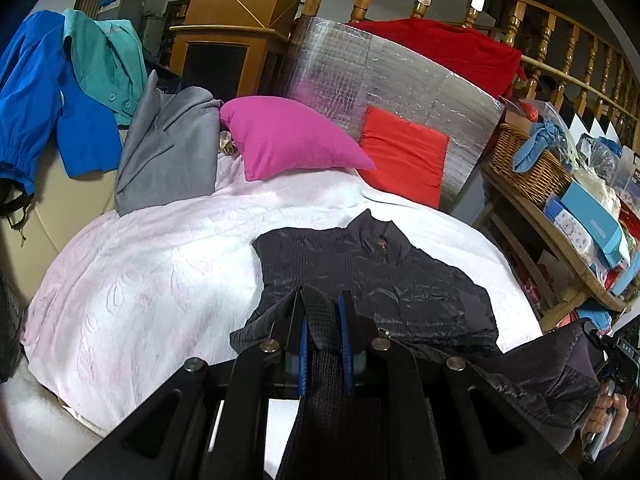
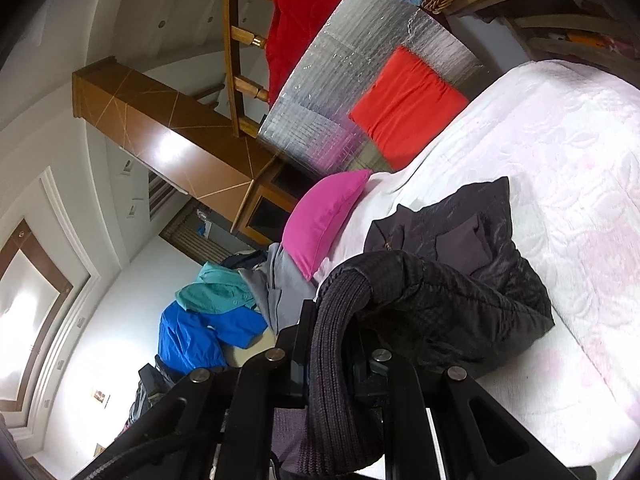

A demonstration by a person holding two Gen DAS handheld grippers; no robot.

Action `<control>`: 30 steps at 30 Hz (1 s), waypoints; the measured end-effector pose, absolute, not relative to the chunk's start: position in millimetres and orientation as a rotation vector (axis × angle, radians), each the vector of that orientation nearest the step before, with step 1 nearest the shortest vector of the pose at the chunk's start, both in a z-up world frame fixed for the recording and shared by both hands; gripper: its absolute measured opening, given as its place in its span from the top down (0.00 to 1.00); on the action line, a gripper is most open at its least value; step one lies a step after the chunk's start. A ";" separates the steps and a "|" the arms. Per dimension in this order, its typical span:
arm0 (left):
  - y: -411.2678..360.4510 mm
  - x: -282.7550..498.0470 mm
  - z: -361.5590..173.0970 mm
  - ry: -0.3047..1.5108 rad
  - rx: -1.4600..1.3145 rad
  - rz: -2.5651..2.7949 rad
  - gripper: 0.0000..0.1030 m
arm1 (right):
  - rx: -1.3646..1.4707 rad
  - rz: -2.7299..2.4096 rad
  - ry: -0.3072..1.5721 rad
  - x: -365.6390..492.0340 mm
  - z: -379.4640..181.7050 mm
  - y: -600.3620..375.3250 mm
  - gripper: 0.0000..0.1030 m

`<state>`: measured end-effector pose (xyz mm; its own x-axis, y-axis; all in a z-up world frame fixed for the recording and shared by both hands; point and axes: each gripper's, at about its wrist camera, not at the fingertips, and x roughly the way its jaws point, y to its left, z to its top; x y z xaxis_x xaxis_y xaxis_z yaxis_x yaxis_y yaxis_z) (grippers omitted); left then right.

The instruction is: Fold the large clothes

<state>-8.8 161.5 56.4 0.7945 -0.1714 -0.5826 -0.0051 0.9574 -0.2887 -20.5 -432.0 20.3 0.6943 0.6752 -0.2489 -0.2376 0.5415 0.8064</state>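
A black quilted jacket [image 1: 384, 276] lies on the pale pink bedspread [image 1: 152, 280], collar and zip pull toward the pillows. My left gripper [image 1: 322, 300] is shut on a fold of the jacket's ribbed hem, which runs between its blue pads and drapes back toward the camera. In the right wrist view, tilted sideways, my right gripper [image 2: 334, 312] is shut on the jacket's ribbed knit edge [image 2: 336, 360], lifted off the bed with the jacket [image 2: 472, 264] bunched behind it. The right gripper and a hand show at the left wrist view's lower right edge [image 1: 612, 364].
A magenta pillow [image 1: 288, 140] and a red cushion [image 1: 404, 156] sit at the head against a silver foil panel [image 1: 360, 80]. A grey garment [image 1: 168, 148] and blue and teal clothes [image 1: 68, 92] lie at the left. Shelves with a wicker basket [image 1: 528, 160] stand to the right.
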 end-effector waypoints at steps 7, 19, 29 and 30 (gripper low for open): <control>159.9 8.3 58.0 0.649 -0.285 -0.077 0.86 | 0.836 0.565 0.584 -9.1 23.3 -433.4 0.88; 161.0 32.5 55.6 0.654 -0.285 -0.067 0.86 | 0.801 0.520 0.596 13.7 31.1 -425.8 0.88; 163.3 45.6 53.1 0.636 -0.294 -0.096 0.86 | 0.737 0.437 0.638 26.2 40.6 -418.7 0.88; 164.2 46.3 52.5 0.633 -0.296 -0.101 0.86 | 0.727 0.429 0.642 26.9 42.1 -417.5 0.88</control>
<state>46.3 164.2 52.5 0.8032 -0.1825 -0.5671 0.0026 0.9530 -0.3030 26.9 -417.5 42.1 0.7286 0.5653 -0.3867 -0.1401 0.6757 0.7237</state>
